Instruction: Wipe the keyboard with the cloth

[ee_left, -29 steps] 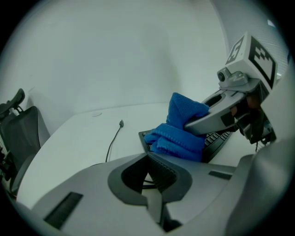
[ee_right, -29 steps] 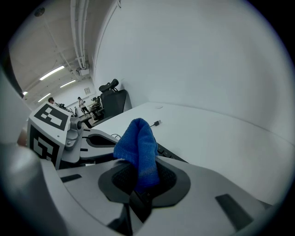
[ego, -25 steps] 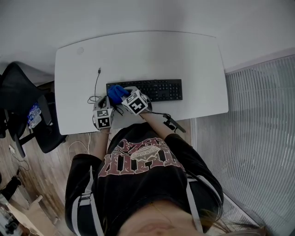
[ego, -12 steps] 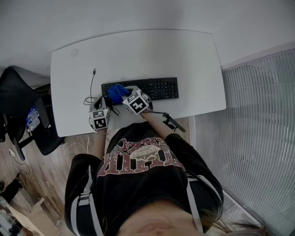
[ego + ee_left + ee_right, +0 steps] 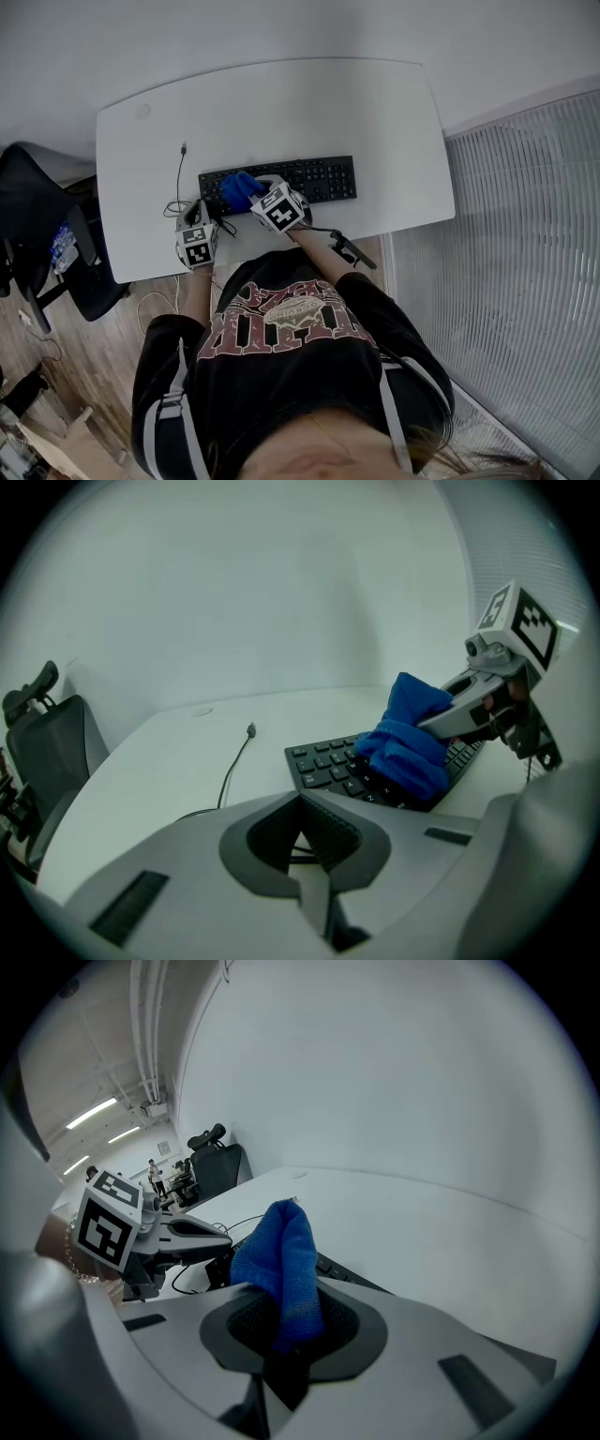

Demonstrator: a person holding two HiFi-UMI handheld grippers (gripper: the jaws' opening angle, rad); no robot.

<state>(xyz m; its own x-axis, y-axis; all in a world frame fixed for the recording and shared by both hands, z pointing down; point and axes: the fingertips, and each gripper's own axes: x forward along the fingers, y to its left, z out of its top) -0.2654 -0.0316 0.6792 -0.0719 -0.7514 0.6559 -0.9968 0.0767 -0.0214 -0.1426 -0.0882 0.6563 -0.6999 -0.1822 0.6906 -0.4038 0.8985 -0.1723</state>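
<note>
The left gripper (image 5: 305,844) sat at the near table (image 5: 281,103) edge, jaws together and empty, just left of the keyboard (image 5: 314,178). The right gripper (image 5: 281,1330) was clamped on a blue cloth (image 5: 281,1251), which was bunched and pressed onto the keyboard's left end (image 5: 328,766). Beyond the left gripper, a loose cable (image 5: 180,173) ran across the table toward its far side. A black chair (image 5: 37,216) stood off the table's left edge.
</note>
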